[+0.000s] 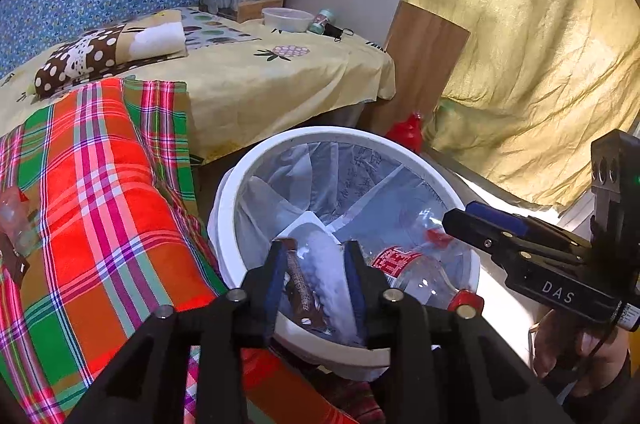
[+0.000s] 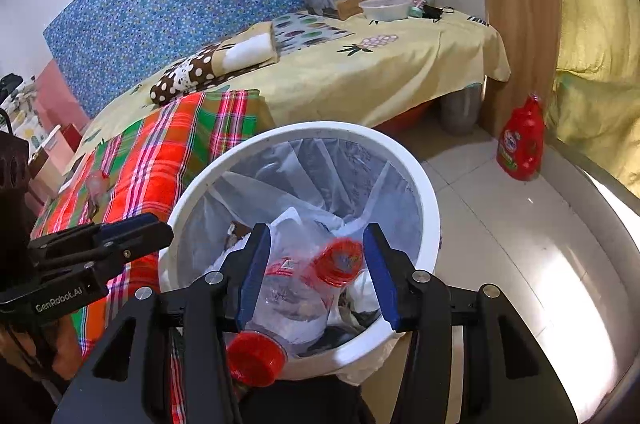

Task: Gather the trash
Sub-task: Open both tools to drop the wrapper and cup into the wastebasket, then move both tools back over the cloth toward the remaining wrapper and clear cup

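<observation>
Left gripper point(image 1: 316, 264) nearest the lens, angled down over the near rim of the white bin point(image 1: 320, 133), fingers parted partway; brown snack wrapper point(image 1: 302, 284) showing between the pads, no clear squeeze on it, likely let go so as to drop inside

Far left, on the plaid blanket point(image 1: 100, 183), a crumpled clear plastic piece point(image 1: 16, 220), probably trash not yet collected

Centre, bin close against the bed for a short reach, lined with a thin translucent bag point(image 1: 340, 179), already holding white plastic scraps and crushed clear bottles point(image 1: 416, 272) with red labels and red caps

Right gripper point(image 2: 316, 264) poised over the same bin, fingers spread wide, gripping nothing, bottles lying loose below

Far right, red detergent jug point(image 2: 520, 147) upright on the tiled floor, well apart from the bin
</observation>
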Motion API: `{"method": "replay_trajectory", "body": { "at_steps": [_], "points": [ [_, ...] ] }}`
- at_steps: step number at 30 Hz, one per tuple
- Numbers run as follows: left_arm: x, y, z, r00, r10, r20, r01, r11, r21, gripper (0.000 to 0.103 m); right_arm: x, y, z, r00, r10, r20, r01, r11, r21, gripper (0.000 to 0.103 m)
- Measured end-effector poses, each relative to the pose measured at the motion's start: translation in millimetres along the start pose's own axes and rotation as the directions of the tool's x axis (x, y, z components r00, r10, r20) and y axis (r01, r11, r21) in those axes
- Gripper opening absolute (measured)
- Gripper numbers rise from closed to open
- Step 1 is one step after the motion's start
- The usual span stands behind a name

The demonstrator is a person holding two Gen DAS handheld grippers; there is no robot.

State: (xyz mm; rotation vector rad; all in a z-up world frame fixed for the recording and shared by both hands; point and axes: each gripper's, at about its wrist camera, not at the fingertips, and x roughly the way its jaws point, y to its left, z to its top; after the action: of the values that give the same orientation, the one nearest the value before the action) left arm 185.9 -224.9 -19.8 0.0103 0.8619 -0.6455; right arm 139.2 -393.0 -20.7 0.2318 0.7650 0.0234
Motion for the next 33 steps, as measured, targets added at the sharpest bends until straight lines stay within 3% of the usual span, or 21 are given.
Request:
{"method": "replay_trajectory", "body": {
  "at_steps": [15,33],
  "points": [
    [-37,12,-15,0.999,0.025,0.031,-0.024,0.998,-0.055,0.031,-20,29,-4,0.999,0.042,0.032,-0.040,0.997,-0.059,0.051],
    [-107,63,-66,0.983,0.171,0.071,-0.156,0.972,-0.177,0.031,-23,94,-21,0.982,0.190,0.000,-0.188,0.967,-0.174,0.051]
  ]
}}
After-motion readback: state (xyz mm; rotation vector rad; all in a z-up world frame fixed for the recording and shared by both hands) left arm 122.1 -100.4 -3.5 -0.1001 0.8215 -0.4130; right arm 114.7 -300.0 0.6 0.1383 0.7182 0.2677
